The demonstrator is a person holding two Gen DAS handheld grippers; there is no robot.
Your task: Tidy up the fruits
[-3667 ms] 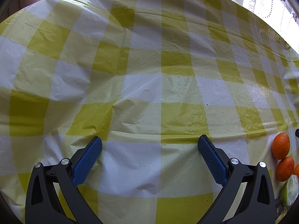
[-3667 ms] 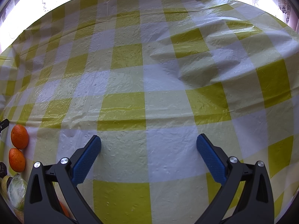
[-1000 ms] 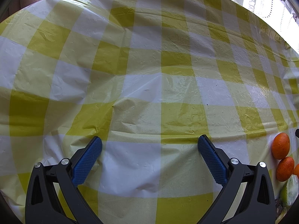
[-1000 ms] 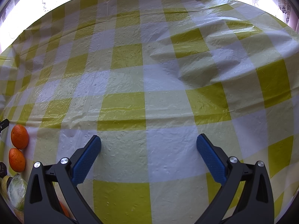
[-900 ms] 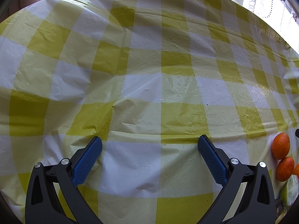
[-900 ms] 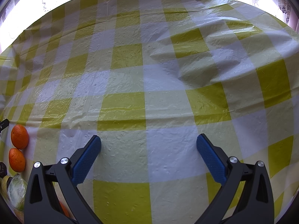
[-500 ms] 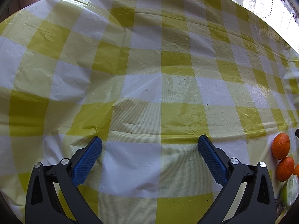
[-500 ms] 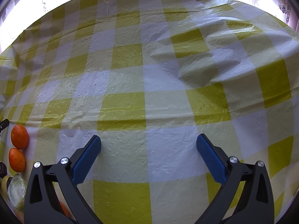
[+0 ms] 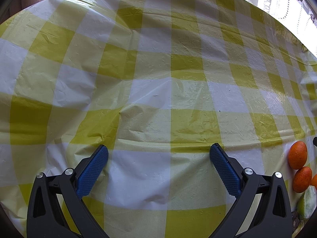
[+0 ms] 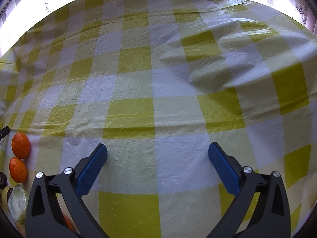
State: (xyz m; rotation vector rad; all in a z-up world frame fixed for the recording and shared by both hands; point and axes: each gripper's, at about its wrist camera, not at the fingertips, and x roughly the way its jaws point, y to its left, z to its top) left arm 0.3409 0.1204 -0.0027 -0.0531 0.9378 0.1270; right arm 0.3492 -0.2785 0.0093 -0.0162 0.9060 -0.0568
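No words, numbers, labels or brand marks can be read in either view — only a plain yellow-and-white checked tablecloth.

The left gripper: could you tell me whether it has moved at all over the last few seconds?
No. The left gripper is open, and the tablecloth checks and the two oranges sit where they were in its view.

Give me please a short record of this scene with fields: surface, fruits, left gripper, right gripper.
surface: yellow-and-white checked tablecloth
fruits: two oranges lying between the two grippers, a wrapped greenish item next to them
left gripper: open, holds nothing, fruits to its right
right gripper: open, holds nothing, fruits to its left
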